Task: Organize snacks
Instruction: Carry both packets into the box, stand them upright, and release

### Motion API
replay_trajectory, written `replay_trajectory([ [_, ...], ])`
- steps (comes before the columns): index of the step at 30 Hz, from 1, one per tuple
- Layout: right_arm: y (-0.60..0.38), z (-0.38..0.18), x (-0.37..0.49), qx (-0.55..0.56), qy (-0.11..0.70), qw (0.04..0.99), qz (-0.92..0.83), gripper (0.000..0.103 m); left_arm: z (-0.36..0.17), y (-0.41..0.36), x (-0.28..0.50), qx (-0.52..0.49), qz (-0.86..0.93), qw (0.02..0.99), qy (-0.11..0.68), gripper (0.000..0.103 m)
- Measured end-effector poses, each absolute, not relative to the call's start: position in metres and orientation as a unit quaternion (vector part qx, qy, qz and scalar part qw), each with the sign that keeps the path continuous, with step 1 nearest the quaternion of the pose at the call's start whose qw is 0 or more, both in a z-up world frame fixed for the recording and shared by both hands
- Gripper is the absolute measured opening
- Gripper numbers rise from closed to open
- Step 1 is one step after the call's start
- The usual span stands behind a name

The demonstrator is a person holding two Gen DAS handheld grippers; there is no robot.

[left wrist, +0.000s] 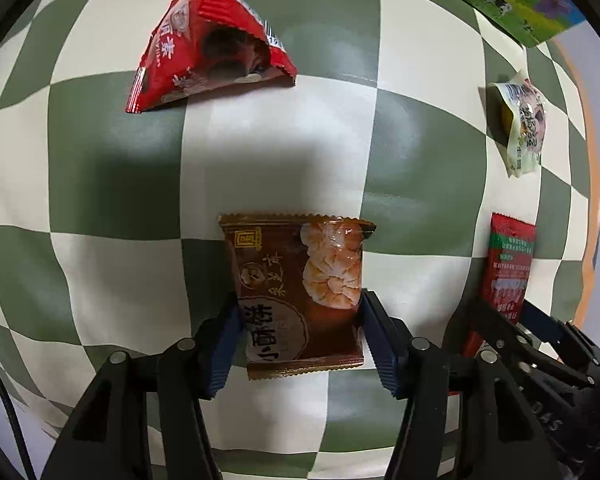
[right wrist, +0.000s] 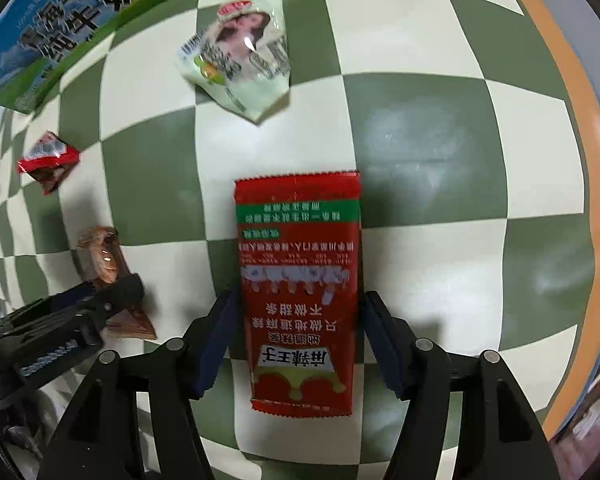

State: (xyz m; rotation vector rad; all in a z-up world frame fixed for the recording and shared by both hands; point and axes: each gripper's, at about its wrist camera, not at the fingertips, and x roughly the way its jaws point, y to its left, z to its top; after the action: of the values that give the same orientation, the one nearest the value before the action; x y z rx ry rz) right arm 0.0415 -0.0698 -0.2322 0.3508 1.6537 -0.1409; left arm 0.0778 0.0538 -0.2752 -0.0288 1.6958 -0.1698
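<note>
My left gripper (left wrist: 300, 344) is shut on a brown snack packet (left wrist: 300, 292), its blue pads pressing both sides. My right gripper (right wrist: 298, 340) is shut on a long red snack packet (right wrist: 298, 280), pads against both edges. In the left wrist view the red packet (left wrist: 508, 264) and the right gripper (left wrist: 536, 340) show at the lower right. In the right wrist view the brown packet (right wrist: 104, 260) and the left gripper (right wrist: 80, 320) show at the lower left. Both packets rest on or just above the green-and-white checkered cloth (left wrist: 100, 200).
A crumpled red packet (left wrist: 208, 52) lies beyond the left gripper; it also shows in the right wrist view (right wrist: 48, 160). A pale green packet (right wrist: 240, 56) lies beyond the right gripper, also in the left wrist view (left wrist: 522, 124). A milk carton box (right wrist: 60, 32) stands at the back. The orange table edge (right wrist: 580, 160) runs along the right.
</note>
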Motion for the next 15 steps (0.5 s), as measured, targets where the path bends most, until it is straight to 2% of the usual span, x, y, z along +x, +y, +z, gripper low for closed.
replay_trajectory([
  [2, -0.059, -0.235, 0.032, 0.138, 0.728, 0.668, -0.072, 0.065, -0.266, 0.06, 0.083, -0.008, -0.077, 0.664, 0.744, 0.052],
  [3, -0.049, -0.237, 0.027, 0.133, 0.726, 0.67, -0.075, 0.057, -0.265, 0.058, 0.082, -0.004, -0.079, 0.665, 0.743, 0.052],
  [7, -0.023, -0.228, 0.022, 0.125, 0.722, 0.678, -0.059, 0.049, -0.237, 0.041, 0.093, 0.003, -0.088, 0.675, 0.733, 0.052],
  [10, -0.009, -0.22, 0.029, 0.141, 0.714, 0.683, -0.051, 0.048, -0.202, 0.039, 0.101, -0.006, -0.105, 0.685, 0.721, 0.052],
  [15, -0.012, -0.165, 0.039, 0.178, 0.682, 0.709, -0.027, 0.048, -0.126, 0.04, 0.134, -0.042, -0.143, 0.71, 0.688, 0.052],
])
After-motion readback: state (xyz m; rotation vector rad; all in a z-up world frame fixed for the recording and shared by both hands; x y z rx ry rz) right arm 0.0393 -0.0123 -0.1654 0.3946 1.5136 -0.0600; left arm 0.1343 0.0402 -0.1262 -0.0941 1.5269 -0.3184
